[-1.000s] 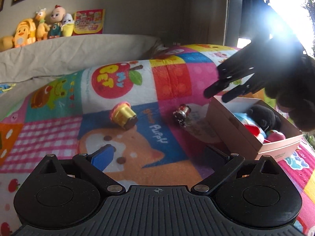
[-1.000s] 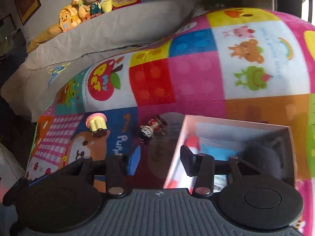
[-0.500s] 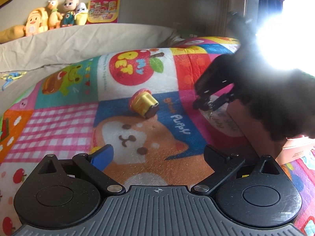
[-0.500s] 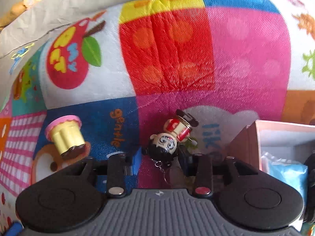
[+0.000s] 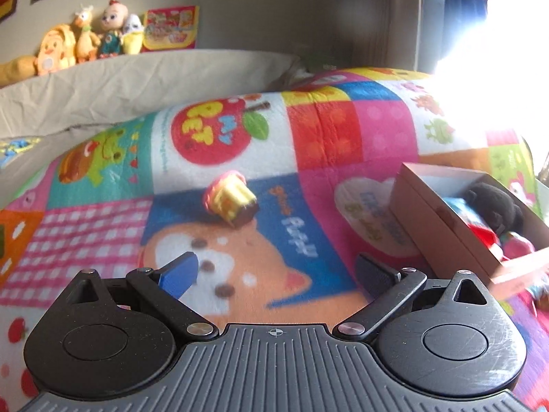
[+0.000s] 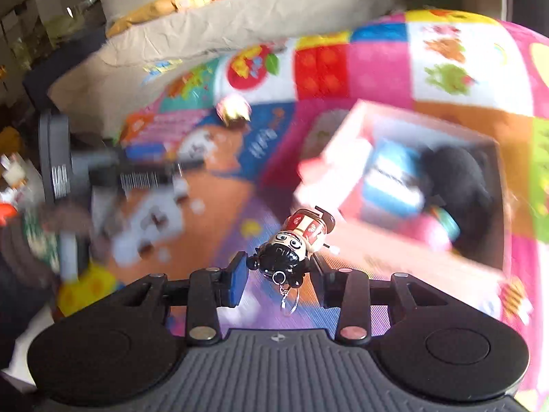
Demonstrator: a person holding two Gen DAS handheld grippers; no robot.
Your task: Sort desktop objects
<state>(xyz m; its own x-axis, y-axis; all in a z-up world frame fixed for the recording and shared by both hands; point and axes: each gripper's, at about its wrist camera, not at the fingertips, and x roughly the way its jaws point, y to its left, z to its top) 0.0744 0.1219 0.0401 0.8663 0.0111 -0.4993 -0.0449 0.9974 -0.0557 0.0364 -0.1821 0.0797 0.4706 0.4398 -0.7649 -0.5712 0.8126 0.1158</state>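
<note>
My right gripper [image 6: 279, 269] is shut on a small doll keychain [image 6: 295, 242] with black hair and a red-and-cream body, held up in the air above the mat, near the front left of the pink box [image 6: 343, 151]. The box also shows in the left wrist view [image 5: 442, 221]; it holds a black plush [image 5: 494, 204] and other toys. My left gripper [image 5: 278, 271] is open and empty, low over the mat. A yellow pudding toy [image 5: 231, 202] with a pink rim lies on its side ahead of it, and it shows in the right wrist view [image 6: 235, 111].
A colourful patchwork play mat [image 5: 326, 130] covers the surface. A grey cushion [image 5: 137, 82] rises behind it, with plush toys [image 5: 85, 39] lined on top. Bright window glare fills the upper right. The right wrist view is motion-blurred.
My right gripper closed on the doll keychain and lifted it off the mat, swinging up and towards the box. It has left the left wrist view. The left gripper barely moved.
</note>
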